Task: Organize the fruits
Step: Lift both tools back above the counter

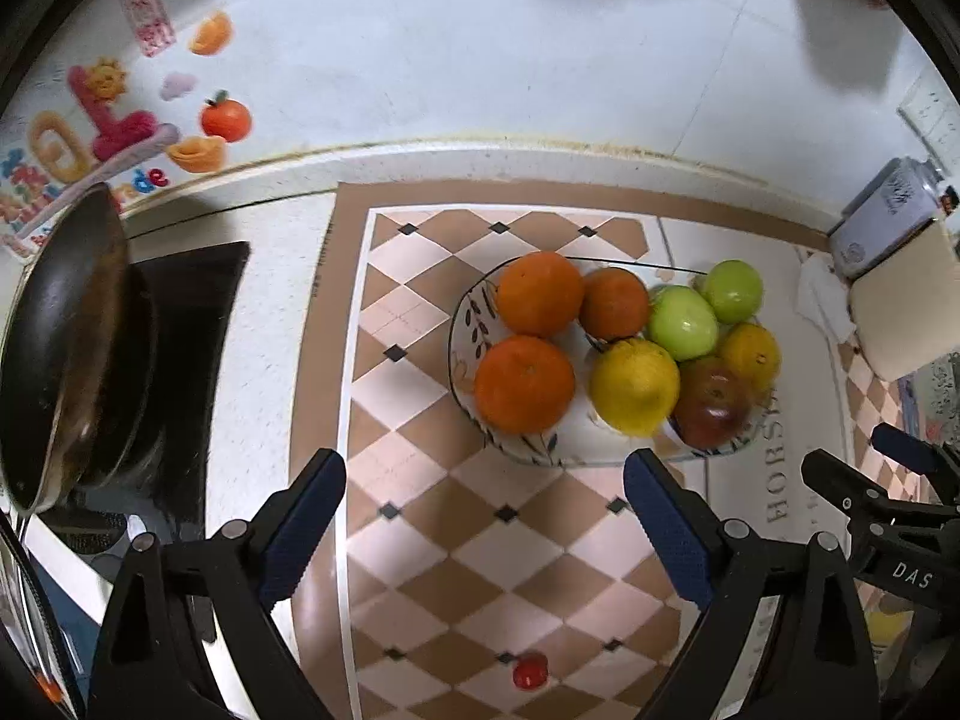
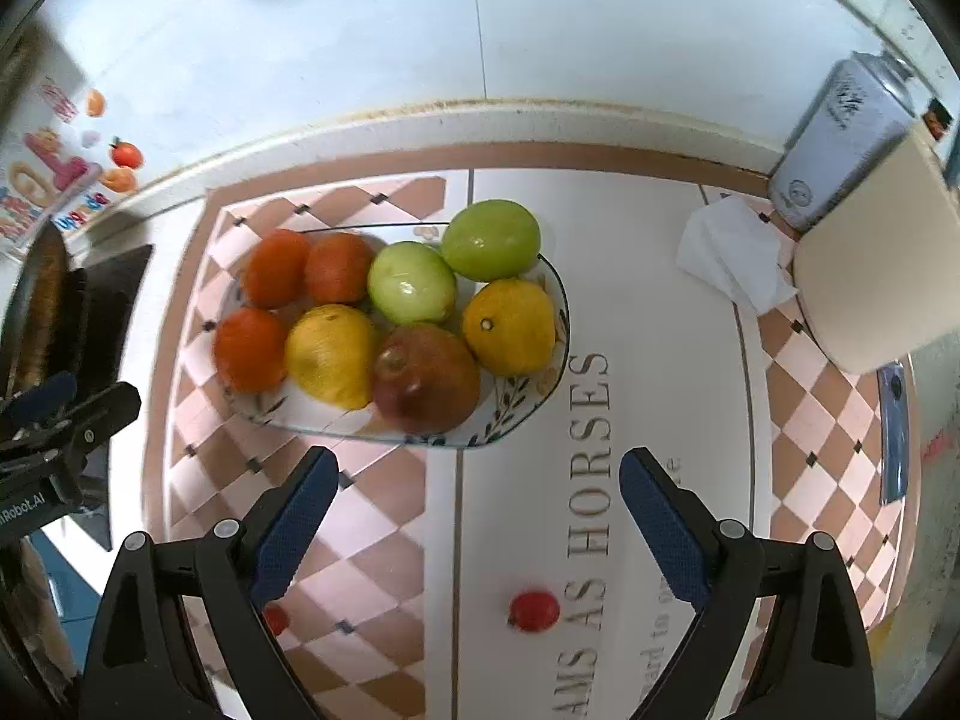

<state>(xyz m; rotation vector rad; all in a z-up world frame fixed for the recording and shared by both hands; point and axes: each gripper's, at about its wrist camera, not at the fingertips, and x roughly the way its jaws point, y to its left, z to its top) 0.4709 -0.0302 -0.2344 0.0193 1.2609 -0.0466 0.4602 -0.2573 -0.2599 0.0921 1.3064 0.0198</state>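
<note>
1. Fruits sit heaped on a patterned plate (image 1: 462,324) at the middle of the checked mat (image 1: 420,540) in the left wrist view: 3 oranges (image 1: 524,383), 2 yellow citrus (image 1: 633,386), 2 green apples (image 1: 683,322) and 1 red apple (image 1: 712,402). The left gripper (image 1: 485,525) hangs short of the plate with its jaws wide apart and nothing between them. A small red fruit (image 1: 530,670) lies alone on the mat, nearer the camera.

2. In the right wrist view the right gripper (image 2: 479,525) also hovers near the plate's front rim, jaws spread and empty. The small red fruit lies between its fingers, well apart from the plate; a 2nd red bit shows behind the left finger, unclear.

3. Judgement: the task looks near its end, with only strays left. The next move calls for a gentle pinch on that small fruit, which may roll.
</note>
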